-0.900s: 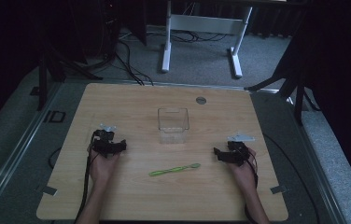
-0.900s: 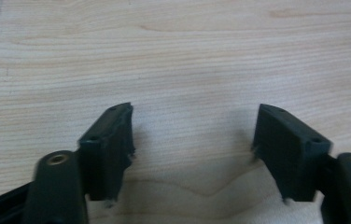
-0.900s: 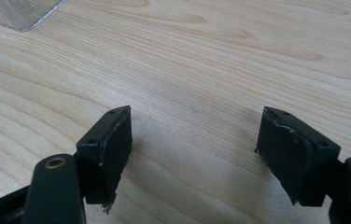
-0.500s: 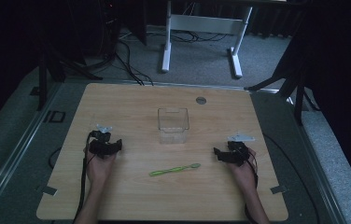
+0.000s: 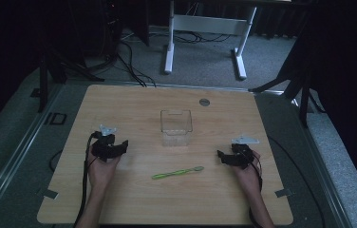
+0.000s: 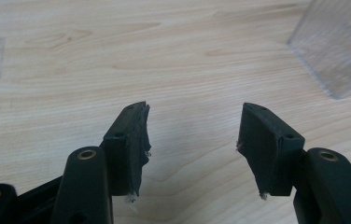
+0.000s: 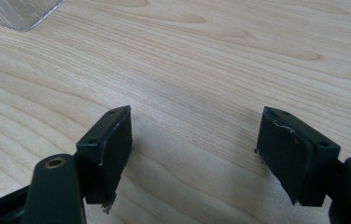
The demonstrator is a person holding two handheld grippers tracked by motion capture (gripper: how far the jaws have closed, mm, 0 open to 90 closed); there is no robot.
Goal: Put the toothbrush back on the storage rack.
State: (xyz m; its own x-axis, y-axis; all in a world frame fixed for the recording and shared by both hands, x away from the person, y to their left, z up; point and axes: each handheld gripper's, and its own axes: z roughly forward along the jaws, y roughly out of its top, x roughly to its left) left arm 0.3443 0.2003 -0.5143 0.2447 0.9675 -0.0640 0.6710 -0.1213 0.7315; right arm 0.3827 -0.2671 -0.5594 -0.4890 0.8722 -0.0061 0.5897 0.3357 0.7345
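A clear plastic box [image 5: 176, 127] stands empty at the middle of the wooden table [image 5: 134, 102]. In front of it lies a green toothbrush [image 5: 176, 173], flat on the wood. My left gripper [image 5: 125, 145] rests on the table left of the box, jaws pointing right. In the left gripper view it [image 6: 193, 109] stands open over bare wood, with the box's corner [image 6: 337, 46] at the upper right. My right gripper [image 5: 220, 156] rests to the right of the toothbrush, jaws pointing left. In the right gripper view it [image 7: 197, 112] is open and holds nothing, with the box's corner [image 7: 19, 11] at top left.
A small round grommet [image 5: 204, 101] sits near the table's far edge. Beyond the table, a white desk frame [image 5: 205, 28] and dark stands with cables rest on grey carpet. Bare wood lies between both grippers and the toothbrush.
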